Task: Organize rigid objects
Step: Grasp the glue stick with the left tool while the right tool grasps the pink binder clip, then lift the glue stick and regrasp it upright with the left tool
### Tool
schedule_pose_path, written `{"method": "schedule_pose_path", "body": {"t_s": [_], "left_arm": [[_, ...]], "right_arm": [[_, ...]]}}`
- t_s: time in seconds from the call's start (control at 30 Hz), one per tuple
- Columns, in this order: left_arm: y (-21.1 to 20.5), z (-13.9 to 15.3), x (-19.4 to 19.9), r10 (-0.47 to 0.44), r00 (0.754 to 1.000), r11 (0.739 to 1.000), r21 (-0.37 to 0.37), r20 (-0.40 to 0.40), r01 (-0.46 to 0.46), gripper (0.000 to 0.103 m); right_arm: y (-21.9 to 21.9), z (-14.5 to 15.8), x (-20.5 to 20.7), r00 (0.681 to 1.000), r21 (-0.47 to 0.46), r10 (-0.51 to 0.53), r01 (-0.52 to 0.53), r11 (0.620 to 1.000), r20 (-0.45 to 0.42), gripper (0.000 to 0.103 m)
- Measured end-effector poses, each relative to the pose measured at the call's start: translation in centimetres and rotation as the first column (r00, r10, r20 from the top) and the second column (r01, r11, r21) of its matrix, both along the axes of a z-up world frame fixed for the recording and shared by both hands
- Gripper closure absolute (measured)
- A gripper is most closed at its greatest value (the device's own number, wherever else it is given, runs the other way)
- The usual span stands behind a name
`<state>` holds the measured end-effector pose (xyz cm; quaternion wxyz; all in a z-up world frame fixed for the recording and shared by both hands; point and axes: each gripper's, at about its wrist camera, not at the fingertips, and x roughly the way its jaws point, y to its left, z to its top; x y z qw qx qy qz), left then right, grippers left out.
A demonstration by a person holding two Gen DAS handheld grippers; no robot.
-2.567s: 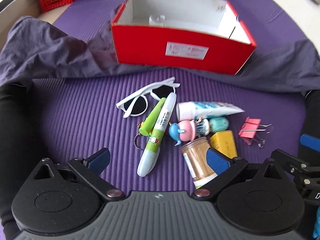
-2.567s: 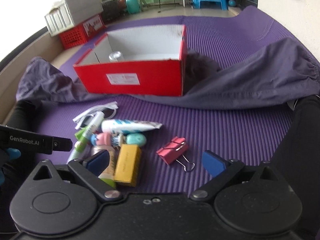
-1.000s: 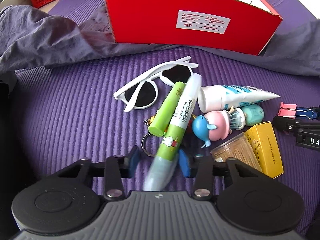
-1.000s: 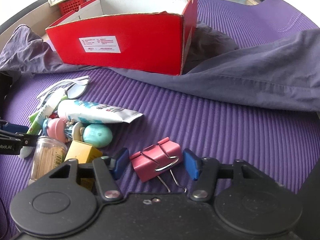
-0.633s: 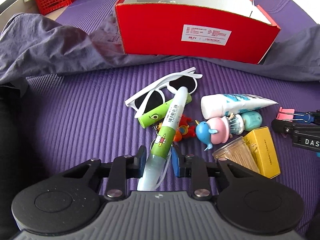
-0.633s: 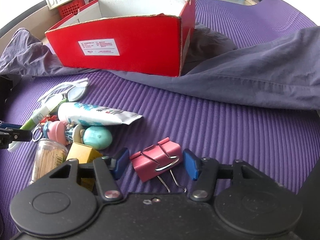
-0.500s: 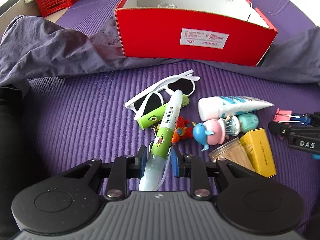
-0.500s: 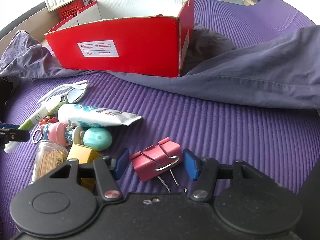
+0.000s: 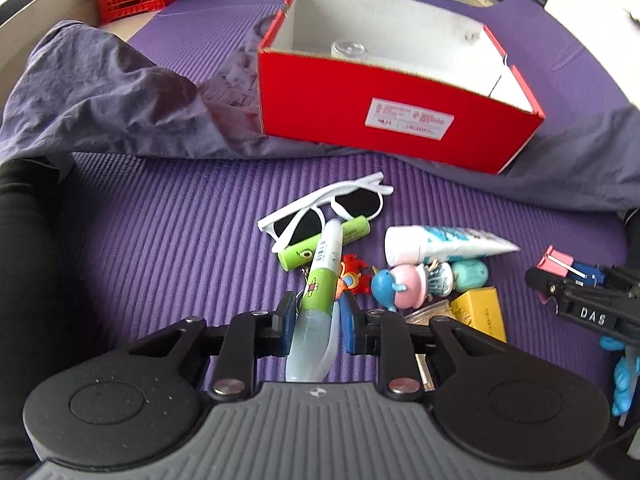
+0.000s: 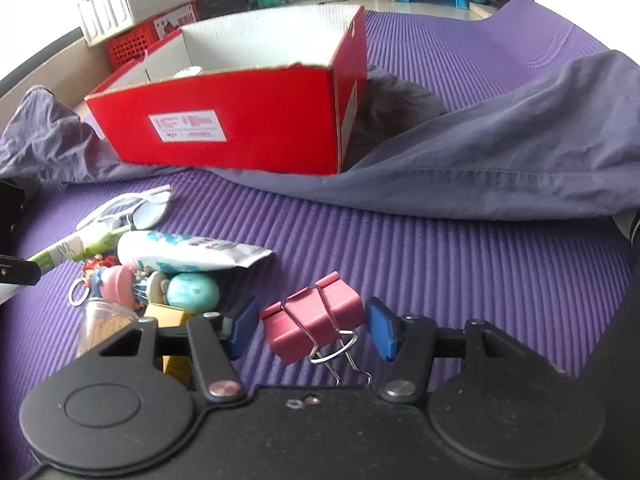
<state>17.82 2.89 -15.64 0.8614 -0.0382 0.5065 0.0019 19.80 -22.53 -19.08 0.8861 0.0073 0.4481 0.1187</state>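
Inside the open red cardboard box (image 9: pixel 384 120) sits one clear glass jar (image 9: pixel 349 48). Meanwhile, the left gripper (image 9: pixel 314 322) pinches the green-and-white marker pen (image 9: pixel 320 276); the right gripper (image 10: pixel 312 326) stands open around the pink binder clip (image 10: pixel 314 320).

The jar (image 9: pixel 418 314) lies mostly behind the left gripper (image 9: pixel 314 320). A clear thing (image 9: pixel 349 48) in the box (image 9: pixel 380 108), perhaps a bottle, shows only its top.
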Motion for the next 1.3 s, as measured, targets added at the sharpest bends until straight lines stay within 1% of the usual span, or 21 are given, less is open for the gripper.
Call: {"method": "schedule_pose_path", "body": {"t_s": [0.2,0.3,0.37,0.53,0.67,0.73,0.87,0.93,1.0,1.1,1.13,1.23,1.3], "left_arm": [[0.5,2.3,-0.5,0.02,0.999,0.999,-0.029,0.042,-0.019,0.082],[0.8,3.0,-0.7,0.029,0.998,0.998,-0.053,0.054,-0.027,0.084],[1.0,3.4,-0.9,0.034,0.998,0.997,-0.066,0.057,-0.031,0.086],[1.6,4.2,-1.0,0.038,0.997,0.995,-0.096,0.065,-0.032,0.088],[1.8,4.3,-1.1,0.046,0.997,0.993,-0.115,0.061,-0.038,0.09],[1.9,4.5,-1.1,0.042,0.997,0.991,-0.127,0.06,-0.034,0.1],[1.7,5.2,-0.7,0.026,0.997,0.99,-0.142,0.074,-0.015,0.1],[1.6,5.5,-0.3,0.02,0.996,0.99,-0.143,0.085,-0.008,0.1],[1.7,5.6,0.0,0.017,0.996,0.989,-0.146,0.086,-0.004,0.1],[1.9,5.1,0.0,0.003,0.998,0.987,-0.16,0.063,0.007,0.1],[1.9,4.9,-0.2,-0.002,0.999,0.988,-0.152,0.053,0.01,0.1],[1.5,3.9,-0.8,-0.016,1.0,0.994,-0.108,0.005,0.017,0.099],[1.6,2.9,-1.0,-0.004,0.999,0.993,-0.116,-0.048,-0.001,0.099]], "right_arm": [[-0.1,1.6,-1.2,0.999,0.001,0.005,-0.005,1.0,0.042,0.045],[-0.3,2.3,-1.7,0.999,0.006,-0.006,0.006,1.0,0.049,0.045],[-0.6,2.9,-2.2,0.998,0.032,-0.02,0.018,0.999,0.057,0.045],[-1.1,3.9,-3.3,0.998,0.093,-0.041,0.036,0.995,0.051,0.045],[-0.5,4.3,-4.1,0.999,0.081,-0.024,0.021,0.997,0.046,0.045],[-0.2,4.6,-4.3,0.999,0.082,-0.017,0.014,0.997,0.04,0.045],[0.5,5.6,-4.3,1.0,0.069,0.012,-0.013,0.998,0.026,0.045],[1.0,6.6,-4.0,0.999,0.047,0.031,-0.033,0.998,0.044,0.045],[1.1,7.5,-3.6,0.997,0.049,0.039,-0.042,0.998,0.063,0.045],[1.2,8.3,-3.3,0.996,0.066,0.033,-0.038,0.997,0.08,0.045],[1.1,8.2,-3.3,0.997,0.072,0.029,-0.035,0.997,0.078,0.045],[0.8,7.1,-3.8,0.998,0.089,0.021,-0.026,0.996,0.051,0.045],[0.5,6.2,-4.2,0.999,0.098,0.016,-0.019,0.995,0.028,0.045]]}}
